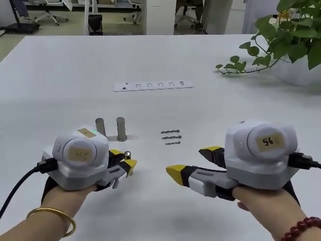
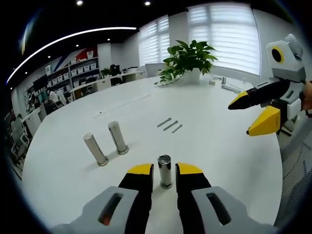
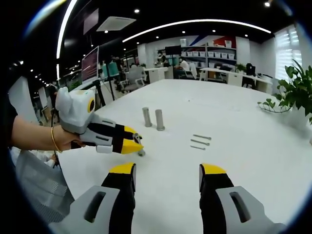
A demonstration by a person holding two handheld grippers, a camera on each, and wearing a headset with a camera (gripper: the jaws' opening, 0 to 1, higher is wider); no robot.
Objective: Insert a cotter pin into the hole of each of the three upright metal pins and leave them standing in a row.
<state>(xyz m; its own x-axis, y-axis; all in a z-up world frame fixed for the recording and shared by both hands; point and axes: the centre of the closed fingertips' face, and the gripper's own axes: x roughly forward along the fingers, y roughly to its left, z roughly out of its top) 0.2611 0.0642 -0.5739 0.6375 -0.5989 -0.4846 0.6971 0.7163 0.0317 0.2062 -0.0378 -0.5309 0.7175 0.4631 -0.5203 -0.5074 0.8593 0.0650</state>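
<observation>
White workbench is bearing one metal pin between narrow jaws of the left gripper, contact unclear; right gripper is gaping wide, empty. Off-centre squeezing risks toppling the pin.

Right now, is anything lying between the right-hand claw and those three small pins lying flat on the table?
No. Between the right gripper and the cotter pins there is just bare white table, as the right gripper view and the head view show.
</observation>
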